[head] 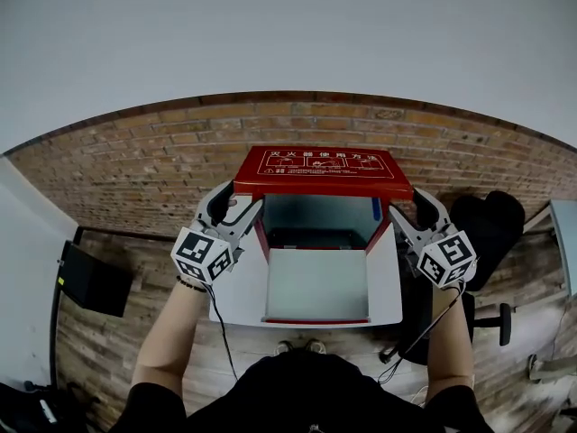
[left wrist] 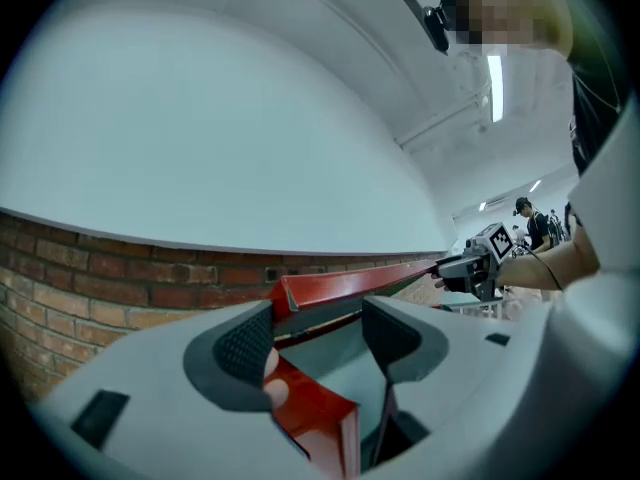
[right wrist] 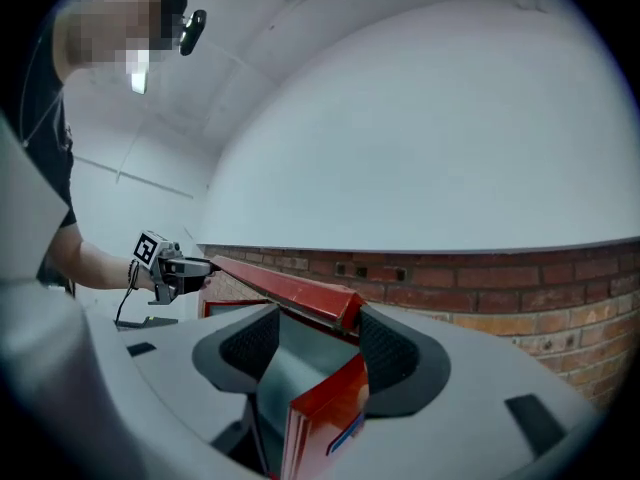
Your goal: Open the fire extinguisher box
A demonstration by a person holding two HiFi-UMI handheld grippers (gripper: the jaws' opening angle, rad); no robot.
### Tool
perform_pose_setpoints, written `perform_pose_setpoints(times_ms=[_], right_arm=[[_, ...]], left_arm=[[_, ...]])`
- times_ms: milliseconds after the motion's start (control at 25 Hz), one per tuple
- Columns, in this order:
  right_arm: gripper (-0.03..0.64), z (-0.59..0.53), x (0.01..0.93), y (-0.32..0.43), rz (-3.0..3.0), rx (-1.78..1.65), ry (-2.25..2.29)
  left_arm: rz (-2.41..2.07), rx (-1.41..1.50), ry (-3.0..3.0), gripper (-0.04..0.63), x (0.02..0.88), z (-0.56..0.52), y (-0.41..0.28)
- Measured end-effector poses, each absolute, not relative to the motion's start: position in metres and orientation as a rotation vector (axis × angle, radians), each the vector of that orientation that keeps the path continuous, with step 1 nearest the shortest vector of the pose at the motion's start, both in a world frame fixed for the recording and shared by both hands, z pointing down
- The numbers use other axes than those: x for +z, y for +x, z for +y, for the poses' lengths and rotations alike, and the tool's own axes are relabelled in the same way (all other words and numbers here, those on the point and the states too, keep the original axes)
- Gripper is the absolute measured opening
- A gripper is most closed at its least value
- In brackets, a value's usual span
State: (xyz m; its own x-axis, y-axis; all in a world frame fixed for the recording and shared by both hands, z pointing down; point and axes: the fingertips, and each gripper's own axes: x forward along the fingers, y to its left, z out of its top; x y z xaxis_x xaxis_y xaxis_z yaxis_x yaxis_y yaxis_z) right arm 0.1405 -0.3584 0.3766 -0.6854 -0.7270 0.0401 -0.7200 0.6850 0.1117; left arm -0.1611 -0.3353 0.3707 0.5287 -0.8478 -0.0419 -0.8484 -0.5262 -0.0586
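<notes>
Looking down from the head camera, I see the red fire extinguisher box (head: pixel 379 233) standing against the brick wall (head: pixel 135 165), directly in front of me on the wooden floor (head: pixel 117 350). Its lid (head: pixel 325 165) is raised, with the white printed panel facing up. The front flap (head: pixel 315 282) lies folded out toward me, pale side up.

My left gripper (head: pixel 234 207) is at the lid's front left corner and my right gripper (head: pixel 410 210) is at its front right corner, so one sits at each end of the lid's front edge.

In the left gripper view the jaws stand wide apart. The lid's corner (left wrist: pixel 290 293) sits between them, close to the left pad (left wrist: pixel 240 343), and the box's red side wall (left wrist: pixel 320 418) runs below through the gap. The lid's edge stretches away to the other gripper.

The right gripper view mirrors this. Its jaws are spread wide, the lid's corner (right wrist: pixel 345 308) lies against the right pad (right wrist: pixel 390 353), and the red side wall (right wrist: pixel 320 413) stands in the gap. I cannot tell whether either corner rests on a jaw or is only beside it.

A black chair (head: pixel 487 233) is to the right of the box, and a dark case (head: pixel 90 278) sits well off to the left.
</notes>
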Motion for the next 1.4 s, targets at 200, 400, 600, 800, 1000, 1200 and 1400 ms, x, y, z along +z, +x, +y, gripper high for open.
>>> perform_pose_setpoints(times_ms=[200, 400, 600, 800, 1000, 1200, 1400], right_arm=[[0.241, -0.385, 0.346, 0.135, -2.775, -0.257, 1.222], [0.239, -0.42, 0.324, 0.135, -2.721, -0.321, 1.347], [0.165, -0.454, 0.304, 0.141, -2.68, -0.319, 1.494], [0.066, -0.477, 0.293, 0.148, -2.658, -0.284, 1.577], [0.066, -0.489, 0.289, 0.147, -2.643, -0.284, 1.585], [0.066, -0.501, 0.287, 0.144, -2.624, -0.298, 1.575], [0.066, -0.513, 0.285, 0.143, -2.617, -0.297, 1.568]], left_arm=[[1.456, 0.005, -2.632, 0.314, 0.344, -0.359, -0.166], [1.442, 0.013, -2.574, 0.313, 0.323, -0.389, -0.168], [1.476, 0.027, -2.511, 0.31, 0.307, -0.419, -0.171], [1.507, 0.034, -2.499, 0.288, 0.299, -0.438, -0.175], [1.573, 0.05, -2.473, 0.223, 0.295, -0.453, -0.183], [1.666, 0.046, -2.432, 0.134, 0.29, -0.472, -0.195], [1.724, 0.042, -2.422, 0.098, 0.288, -0.487, -0.199]])
